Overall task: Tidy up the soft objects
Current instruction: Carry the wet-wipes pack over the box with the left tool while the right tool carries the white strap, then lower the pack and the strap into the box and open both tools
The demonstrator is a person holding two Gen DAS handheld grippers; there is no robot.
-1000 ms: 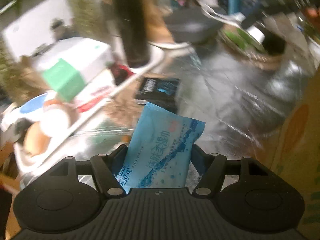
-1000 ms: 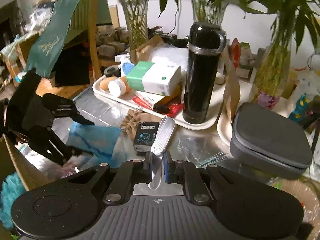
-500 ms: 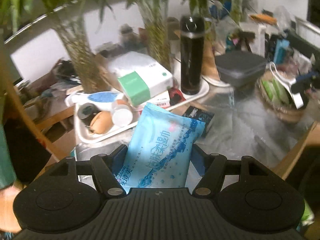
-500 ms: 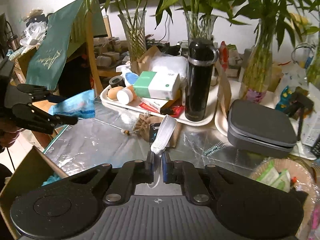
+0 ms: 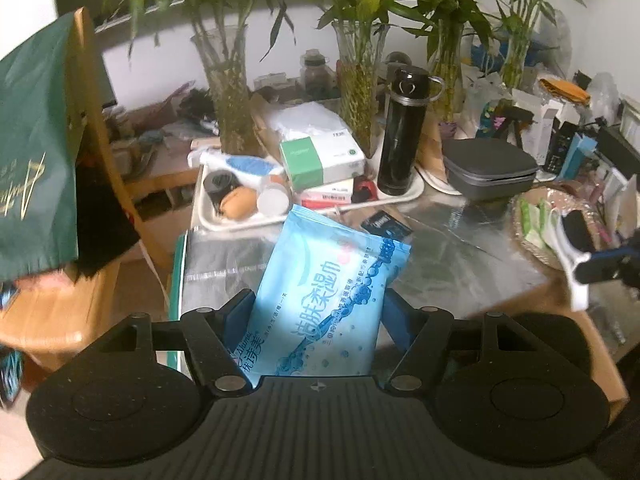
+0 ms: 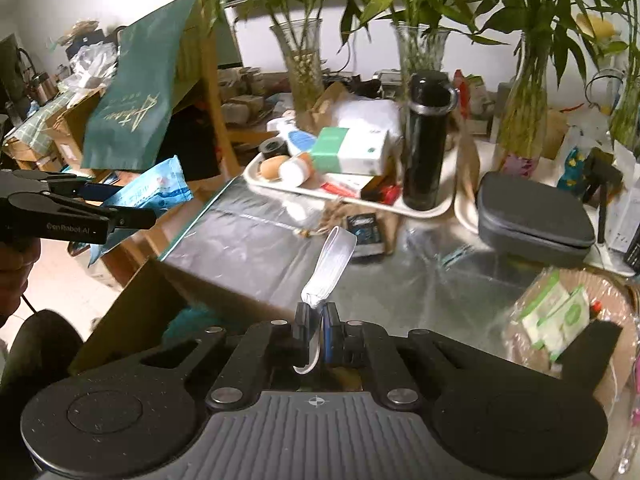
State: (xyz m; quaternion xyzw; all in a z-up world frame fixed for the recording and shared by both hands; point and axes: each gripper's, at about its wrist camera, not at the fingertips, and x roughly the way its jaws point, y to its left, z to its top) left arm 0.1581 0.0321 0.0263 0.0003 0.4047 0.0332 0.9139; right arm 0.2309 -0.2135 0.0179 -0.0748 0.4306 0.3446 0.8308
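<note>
Bamboo stalks in glass vases lined the back of a cluttered table covered in silvery plastic. On it sat a white tray with a black flask, a green-and-white tissue box and small jars. Just beside the tray lay a grey zip case, and a wicker basket of green-and-white packets stood at the near right corner. A green bag hung over a wooden chair on the left.

The left gripper was clamped on a blue wipes pack, pads pressed against both its sides, the pack lifted clear of the table and sticking up past the fingers. From the right wrist view it hung out to the left, beyond the table's edge, with a hand on its handle.

The right gripper was pinched tight on a white mask, which stood up between the closed fingers above the table. Below and left of it a cardboard box stood open against the table's edge, with something teal inside.
</note>
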